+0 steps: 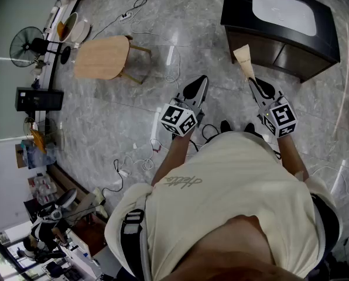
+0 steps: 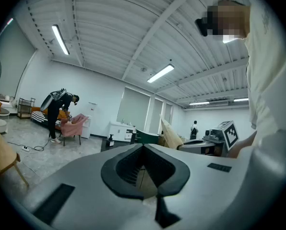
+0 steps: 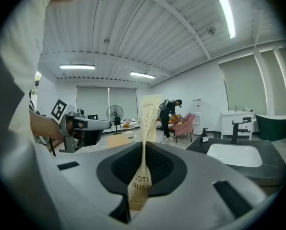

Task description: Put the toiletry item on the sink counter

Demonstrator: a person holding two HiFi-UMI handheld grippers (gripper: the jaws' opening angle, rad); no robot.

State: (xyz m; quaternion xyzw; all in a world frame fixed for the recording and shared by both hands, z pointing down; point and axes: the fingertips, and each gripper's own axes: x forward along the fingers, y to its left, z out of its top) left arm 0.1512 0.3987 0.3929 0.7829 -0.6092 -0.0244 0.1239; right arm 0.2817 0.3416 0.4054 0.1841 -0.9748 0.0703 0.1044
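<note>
I read toothbrush packet [image 3: 150, 110] cream, brown print; right gripper [image 3: 144, 146] pale grey shell, black pads [image 3: 119, 169]; left gripper [image 2: 144, 147] same grey, black; marker cubes [image 1: 179, 119] black-and-white squares; sink counter [image 1: 236, 12] black, basin [image 1: 283, 10] white; floor [image 1: 192, 45] grey marbled; my shirt [image 1: 233, 180] cream.

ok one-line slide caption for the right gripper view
Right gripper shut on a flat cream paper toothbrush packet, black sink counter ahead on the right

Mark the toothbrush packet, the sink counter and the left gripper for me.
toothbrush packet [image 1: 243, 60]: head view, on its wide free end.
sink counter [image 1: 238, 6]: head view, dark top left of the basin.
left gripper [image 1: 199, 84]: head view, between its fingertips.
</note>
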